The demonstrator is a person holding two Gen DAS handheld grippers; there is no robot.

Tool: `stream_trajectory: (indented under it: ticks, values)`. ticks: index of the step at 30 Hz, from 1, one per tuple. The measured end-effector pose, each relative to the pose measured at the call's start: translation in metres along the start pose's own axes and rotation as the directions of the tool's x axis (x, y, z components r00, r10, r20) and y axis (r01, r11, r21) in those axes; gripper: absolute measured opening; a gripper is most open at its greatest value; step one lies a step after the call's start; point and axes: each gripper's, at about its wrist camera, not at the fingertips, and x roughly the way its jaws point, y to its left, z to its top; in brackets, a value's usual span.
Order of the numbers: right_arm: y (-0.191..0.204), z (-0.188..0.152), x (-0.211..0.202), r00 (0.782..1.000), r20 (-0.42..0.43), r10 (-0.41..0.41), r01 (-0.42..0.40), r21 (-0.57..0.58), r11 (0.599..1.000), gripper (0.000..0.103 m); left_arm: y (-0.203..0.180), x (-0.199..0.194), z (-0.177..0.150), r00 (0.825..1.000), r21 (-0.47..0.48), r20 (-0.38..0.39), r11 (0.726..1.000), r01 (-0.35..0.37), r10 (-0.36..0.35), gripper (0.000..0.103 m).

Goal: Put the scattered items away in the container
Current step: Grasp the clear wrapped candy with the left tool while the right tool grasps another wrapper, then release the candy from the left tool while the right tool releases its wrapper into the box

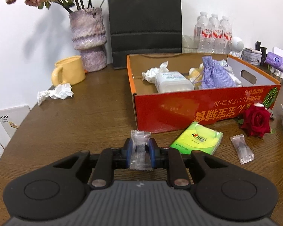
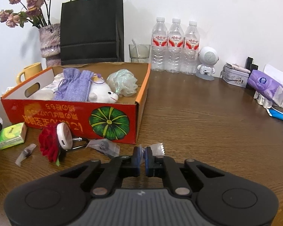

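The red cardboard box (image 1: 198,111) holds a purple pouch (image 1: 215,73), a white plastic case (image 1: 173,82) and crumpled paper. My left gripper (image 1: 141,151) is shut on a clear candy wrapper (image 1: 140,150), in front of the box. My right gripper (image 2: 142,157) is shut on another clear wrapper (image 2: 155,148), just right of the box's (image 2: 75,116) near corner. On the table before the box lie a green tissue pack (image 1: 197,141), a red rose (image 1: 256,120), a wrapped candy (image 1: 242,148), another wrapper (image 2: 103,146) and a white round gadget (image 2: 65,135).
A crumpled tissue (image 1: 54,93) lies at the left by a yellow mug (image 1: 68,72). A vase (image 1: 88,39), a black paper bag (image 1: 145,22) and three water bottles (image 2: 175,47) stand at the back. A speaker figure (image 2: 207,62) and a purple tissue pack (image 2: 264,84) stand at the right.
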Motion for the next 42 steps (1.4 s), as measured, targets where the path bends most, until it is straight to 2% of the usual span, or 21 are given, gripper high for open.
stream_trajectory:
  ticks: [5, 8, 14, 19, 22, 29, 32, 39, 41, 42]
  values:
    - [0.001, 0.001, -0.015, 0.999, 0.038, 0.006, -0.007, 0.005, 1.000, 0.004, -0.001, -0.021, 0.003, 0.999, -0.010, 0.045, 1.000, 0.014, -0.013, 0.019]
    - [0.005, 0.006, -0.033, 0.996, 0.089, 0.017, -0.017, -0.004, 1.000, 0.004, -0.004, -0.039, 0.012, 0.995, -0.001, 0.101, 1.000, 0.022, -0.021, 0.019]
    - [0.017, 0.035, -0.066, 0.976, 0.207, 0.062, -0.056, -0.035, 0.998, 0.004, -0.014, -0.064, 0.050, 0.973, 0.013, 0.221, 0.998, 0.063, -0.064, 0.019]
    - [0.030, 0.070, -0.057, 0.967, 0.240, 0.087, -0.077, -0.051, 0.996, 0.004, -0.032, -0.055, 0.080, 0.961, 0.032, 0.268, 0.997, 0.067, -0.073, 0.019]
    - [0.035, 0.085, -0.039, 0.970, 0.226, 0.093, -0.088, -0.030, 0.996, 0.004, -0.038, -0.036, 0.089, 0.964, 0.019, 0.256, 0.997, 0.069, -0.072, 0.019]
    - [0.044, 0.097, 0.027, 0.988, 0.120, 0.093, -0.097, 0.028, 0.995, 0.003, -0.033, 0.029, 0.092, 0.988, -0.084, 0.149, 0.995, 0.051, -0.038, 0.019]
    - [0.044, 0.094, 0.050, 0.992, 0.086, 0.087, -0.092, 0.055, 0.994, 0.003, -0.035, 0.048, 0.088, 0.992, -0.079, 0.118, 0.996, 0.043, -0.034, 0.019]
    - [0.043, 0.088, 0.075, 0.995, 0.038, 0.089, -0.091, 0.057, 0.994, 0.004, -0.036, 0.068, 0.082, 0.997, -0.060, 0.067, 0.997, 0.049, -0.045, 0.021]
    - [0.042, 0.086, 0.078, 0.994, 0.023, 0.105, -0.107, 0.059, 0.993, 0.010, -0.036, 0.069, 0.082, 0.997, -0.060, 0.066, 0.997, 0.047, -0.043, 0.029]
    - [0.042, 0.085, 0.079, 0.993, 0.020, 0.114, -0.115, 0.063, 0.991, 0.012, -0.036, 0.068, 0.082, 0.997, -0.061, 0.070, 0.997, 0.048, -0.044, 0.038]
